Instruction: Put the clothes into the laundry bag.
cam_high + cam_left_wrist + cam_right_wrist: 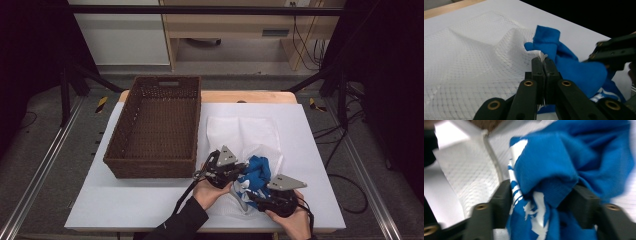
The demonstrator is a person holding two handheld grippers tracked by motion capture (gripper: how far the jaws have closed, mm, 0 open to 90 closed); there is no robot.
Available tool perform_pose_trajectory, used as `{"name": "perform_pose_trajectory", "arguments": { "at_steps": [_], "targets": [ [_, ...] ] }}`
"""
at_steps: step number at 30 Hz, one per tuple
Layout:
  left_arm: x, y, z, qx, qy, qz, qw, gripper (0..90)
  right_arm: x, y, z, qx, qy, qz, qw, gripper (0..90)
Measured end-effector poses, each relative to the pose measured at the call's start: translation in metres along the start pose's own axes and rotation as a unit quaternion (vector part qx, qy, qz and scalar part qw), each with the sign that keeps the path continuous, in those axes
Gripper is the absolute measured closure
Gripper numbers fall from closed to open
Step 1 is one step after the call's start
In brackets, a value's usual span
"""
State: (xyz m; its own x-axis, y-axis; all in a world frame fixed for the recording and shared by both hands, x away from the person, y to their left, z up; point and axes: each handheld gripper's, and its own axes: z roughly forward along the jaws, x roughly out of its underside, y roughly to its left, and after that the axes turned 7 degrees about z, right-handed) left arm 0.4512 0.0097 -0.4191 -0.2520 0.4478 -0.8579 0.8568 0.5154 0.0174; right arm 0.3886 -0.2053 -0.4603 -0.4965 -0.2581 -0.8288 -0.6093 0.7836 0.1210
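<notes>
A white mesh bag (240, 132) lies flat on the table, right of the basket. At its near end sits a bunched blue garment (257, 172) with white print. My left gripper (242, 172) is shut on the bag's edge; in the left gripper view a sliver of white mesh (474, 62) is pinched between the closed tips (543, 61), right beside the blue cloth (574, 67). My right gripper (251, 194) comes in from the near right. Its jaws (541, 195) clamp a thick fold of the blue garment (564, 165), with the mesh bag (469, 175) behind it.
A brown wicker basket (150, 167), nothing in it, stands on the left half of the white table (150, 202), its right wall close to my left gripper. Black frame posts and cables flank the table.
</notes>
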Motion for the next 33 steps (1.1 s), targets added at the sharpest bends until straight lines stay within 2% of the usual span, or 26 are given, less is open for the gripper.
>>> {"name": "perform_pose_trajectory", "arguments": {
  "at_steps": [3,6,8,9,11,12,13,14,15,17,18,19,20,24,25,26,27,28,29,31,32,33],
  "targets": [
    [0.001,-0.001,0.001,-0.001,0.004,0.003,1.0,89.2,0.0,-0.004,-0.012,0.026,-0.036,0.008,0.999,21.9],
    [0.001,-0.002,0.001,0.001,0.004,0.003,1.0,89.1,-0.003,-0.009,-0.012,0.052,-0.043,0.013,0.9976,10.7],
    [0.0,-0.002,0.001,0.012,0.009,0.003,0.9999,89.2,-0.007,-0.012,-0.006,0.051,-0.043,0.016,0.9976,8.7],
    [-0.002,-0.002,0.001,0.009,0.01,0.011,0.9998,89.2,-0.009,-0.014,-0.001,0.044,-0.037,0.015,0.9982,7.5],
    [-0.002,-0.003,0.0,0.008,0.008,0.013,0.9999,89.2,-0.013,-0.016,0.004,0.041,-0.028,0.014,0.9987,6.2],
    [-0.001,-0.003,-0.001,0.008,0.006,0.011,0.9999,89.2,-0.018,-0.018,0.012,0.037,-0.022,0.011,0.999,10.0],
    [0.0,-0.003,-0.002,0.008,0.008,0.012,0.9999,89.2,-0.018,-0.018,0.012,0.037,-0.022,0.011,0.999,10.0],
    [0.002,-0.002,-0.002,0.004,0.01,0.016,0.9998,89.2,-0.019,-0.018,0.015,0.025,-0.024,0.014,0.9993,15.5],
    [0.003,-0.001,-0.003,0.001,0.012,0.017,0.9998,89.2,-0.019,-0.016,0.018,0.002,-0.028,0.0,0.9996,37.0],
    [0.006,0.002,-0.004,0.004,0.007,0.005,1.0,89.1,-0.018,-0.014,0.019,-0.023,-0.021,-0.001,0.9995,59.5],
    [0.007,0.002,-0.004,0.003,0.005,0.003,1.0,89.2,-0.018,-0.013,0.019,-0.028,-0.018,0.002,0.9995,66.1],
    [0.007,0.002,-0.004,0.003,0.005,0.003,1.0,89.1,-0.018,-0.013,0.019,-0.028,-0.018,0.002,0.9995,66.1],
    [0.006,0.005,-0.004,-0.001,0.006,0.003,1.0,89.1,-0.018,-0.013,0.015,-0.032,-0.016,-0.001,0.9993,73.9],
    [0.003,0.011,-0.004,-0.004,0.001,-0.012,0.9999,89.2,-0.017,-0.008,0.009,-0.041,-0.021,-0.018,0.9988,76.6],
    [0.001,0.012,-0.004,-0.005,0.0,-0.017,0.9999,89.2,-0.017,0.0,0.006,-0.056,-0.017,-0.042,0.9975,76.8],
    [-0.002,0.014,-0.002,-0.008,0.0,-0.019,0.9998,89.2,-0.016,0.004,0.005,-0.061,-0.014,-0.055,0.9965,76.9],
    [-0.002,0.014,-0.002,-0.008,0.0,-0.019,0.9998,89.2,-0.016,0.009,0.005,-0.069,-0.008,-0.066,0.9954,76.9],
    [-0.004,0.013,-0.002,-0.008,-0.002,-0.019,0.9998,89.2,-0.016,0.009,0.005,-0.069,-0.008,-0.066,0.9954,76.9],
    [-0.006,0.012,-0.003,-0.008,-0.005,-0.016,0.9998,89.2,-0.017,0.015,0.009,-0.078,0.001,-0.08,0.9937,76.8],
    [-0.01,0.009,-0.006,-0.005,-0.013,-0.012,0.9998,89.2,-0.018,0.016,0.012,-0.082,0.008,-0.08,0.9934,76.8],
    [-0.013,0.004,-0.011,-0.002,-0.023,-0.005,0.9997,89.2,-0.019,0.015,0.019,-0.074,0.013,-0.066,0.995,76.4],
    [-0.013,0.004,-0.011,-0.002,-0.023,-0.005,0.9997,89.3,-0.02,0.013,0.022,-0.068,0.011,-0.056,0.9961,75.8]
  ]
}}
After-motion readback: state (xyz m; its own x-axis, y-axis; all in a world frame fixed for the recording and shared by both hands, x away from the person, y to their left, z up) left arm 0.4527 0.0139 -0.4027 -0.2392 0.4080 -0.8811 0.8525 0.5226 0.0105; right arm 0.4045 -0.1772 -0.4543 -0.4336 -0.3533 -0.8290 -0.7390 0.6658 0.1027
